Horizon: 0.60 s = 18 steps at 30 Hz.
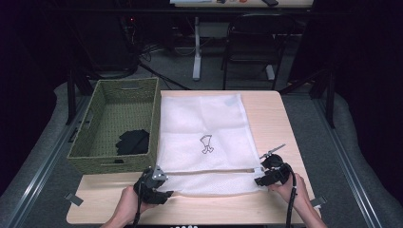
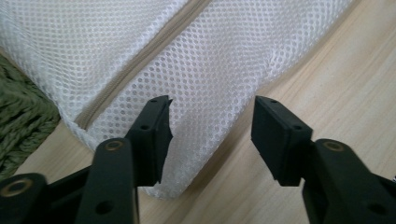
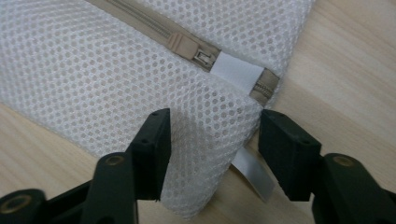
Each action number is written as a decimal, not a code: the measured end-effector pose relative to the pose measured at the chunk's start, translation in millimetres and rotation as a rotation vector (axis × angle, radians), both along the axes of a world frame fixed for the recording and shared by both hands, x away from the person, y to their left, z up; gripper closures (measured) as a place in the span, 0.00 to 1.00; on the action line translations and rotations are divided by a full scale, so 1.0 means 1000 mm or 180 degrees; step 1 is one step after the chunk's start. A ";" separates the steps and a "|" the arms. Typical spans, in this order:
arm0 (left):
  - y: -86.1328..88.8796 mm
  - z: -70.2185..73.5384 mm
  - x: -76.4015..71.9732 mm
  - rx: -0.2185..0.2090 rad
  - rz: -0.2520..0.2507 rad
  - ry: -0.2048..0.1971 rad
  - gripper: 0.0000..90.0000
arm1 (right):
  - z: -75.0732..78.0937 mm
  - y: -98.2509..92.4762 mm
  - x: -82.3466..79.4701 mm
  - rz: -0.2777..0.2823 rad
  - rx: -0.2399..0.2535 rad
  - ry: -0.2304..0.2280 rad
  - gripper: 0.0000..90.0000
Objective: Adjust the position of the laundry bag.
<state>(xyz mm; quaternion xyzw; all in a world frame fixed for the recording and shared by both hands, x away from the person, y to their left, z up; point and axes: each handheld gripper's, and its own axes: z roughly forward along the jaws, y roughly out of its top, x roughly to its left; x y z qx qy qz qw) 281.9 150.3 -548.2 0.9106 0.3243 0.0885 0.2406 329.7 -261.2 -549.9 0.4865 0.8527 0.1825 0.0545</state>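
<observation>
1. My left gripper (image 1: 159,186) sits at the near left corner of the white mesh laundry bag (image 1: 202,137). Its jaws stand apart with the bag's corner lying between them; one pad meets the mesh, the other stands clear, so nothing is gripped.
2. My right gripper (image 1: 266,176) is at the near right corner. Its jaws are apart too, with the mesh corner between them and not pinched.
3. The bag lies flat in the middle of the table (image 1: 280,123), its beige zipper (image 3: 187,44) running across near my edge, the slider beside a white fabric tab (image 3: 236,70).
4. A small dark print (image 1: 206,144) marks the bag's middle.
5. A green woven basket (image 1: 95,137) stands just left of the bag, touching its edge, with a black cloth (image 1: 133,141) inside.
6. Nothing lies between my grippers and the bag's corners.
7. The table is pale wood. Beyond it stand a dark folding chair (image 1: 252,42) and a white desk leg (image 1: 196,47) on a grey floor, amid dark surroundings.
</observation>
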 end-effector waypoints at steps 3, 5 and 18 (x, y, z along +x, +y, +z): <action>0.000 -0.003 0.002 0.0034 -0.0020 0.0043 0.62 | -0.001 0.000 0.001 0.0013 -0.0012 0.0003 0.55; 0.001 -0.005 0.004 0.0046 -0.0016 0.0096 0.67 | -0.001 0.001 0.001 0.0005 -0.0033 -0.0005 0.60; 0.004 -0.008 0.011 -0.0016 -0.0027 0.0184 0.96 | 0.000 0.004 0.000 0.0093 0.0024 -0.0028 0.85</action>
